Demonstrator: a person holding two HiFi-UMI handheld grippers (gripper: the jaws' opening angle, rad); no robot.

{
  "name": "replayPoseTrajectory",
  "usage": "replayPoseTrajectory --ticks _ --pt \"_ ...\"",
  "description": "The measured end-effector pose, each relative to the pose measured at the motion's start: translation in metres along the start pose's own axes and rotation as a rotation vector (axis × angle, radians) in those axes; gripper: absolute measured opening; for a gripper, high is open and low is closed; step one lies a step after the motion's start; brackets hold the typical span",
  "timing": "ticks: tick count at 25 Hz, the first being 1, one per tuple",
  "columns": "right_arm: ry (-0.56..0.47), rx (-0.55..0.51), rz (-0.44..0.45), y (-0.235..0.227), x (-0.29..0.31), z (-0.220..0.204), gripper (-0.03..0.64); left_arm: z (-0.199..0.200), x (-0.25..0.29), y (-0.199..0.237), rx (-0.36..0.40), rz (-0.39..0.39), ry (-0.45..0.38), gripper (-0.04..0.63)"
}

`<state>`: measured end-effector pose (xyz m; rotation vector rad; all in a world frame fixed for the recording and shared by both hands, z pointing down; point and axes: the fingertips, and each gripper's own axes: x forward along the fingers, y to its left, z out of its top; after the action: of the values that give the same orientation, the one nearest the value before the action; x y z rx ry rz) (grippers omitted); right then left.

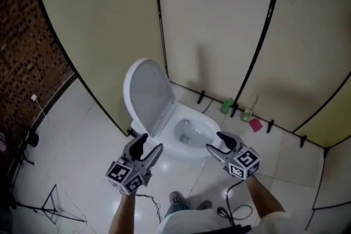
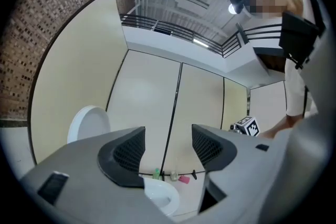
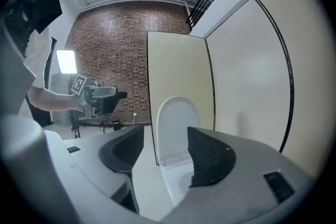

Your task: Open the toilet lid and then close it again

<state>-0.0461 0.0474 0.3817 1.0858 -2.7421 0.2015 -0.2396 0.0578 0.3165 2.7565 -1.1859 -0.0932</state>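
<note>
Cubicle of cream partition panels on a tiled floor: toilet lid upright, seemingly leaning on a panel, my left gripper and right gripper before the bowl, jaws wide and empty; to close, I should catch its top edge and lower slowly.

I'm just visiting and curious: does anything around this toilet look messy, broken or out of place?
Nothing looks spilled or broken. The toilet lid stands raised. The only oddity is that a green bottle, a pale bottle and a small pink object sit loose on the floor at the foot of the partition.
</note>
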Motion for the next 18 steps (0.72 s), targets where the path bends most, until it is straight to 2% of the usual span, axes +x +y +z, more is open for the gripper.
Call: replayPoseTrajectory --ticks 4,8,12,18 --pt "0.004 -0.011 0.002 0.011 -0.031 -0.017 0.264 0.003 0.004 -0.051 0.057 -0.056 0.012 0.273" --pt "0.007 -0.013 0.009 0.023 -0.049 -0.022 0.264 -0.006 0.007 -0.079 0.057 -0.089 0.012 0.273" --pt "0.008 -0.022 0.012 0.025 -0.060 -0.023 0.264 -0.009 0.010 -0.089 0.067 -0.078 0.022 0.273" --pt "0.005 -0.028 0.020 0.024 -0.060 -0.020 0.264 -0.019 0.011 -0.080 0.098 -0.014 0.070 0.270"
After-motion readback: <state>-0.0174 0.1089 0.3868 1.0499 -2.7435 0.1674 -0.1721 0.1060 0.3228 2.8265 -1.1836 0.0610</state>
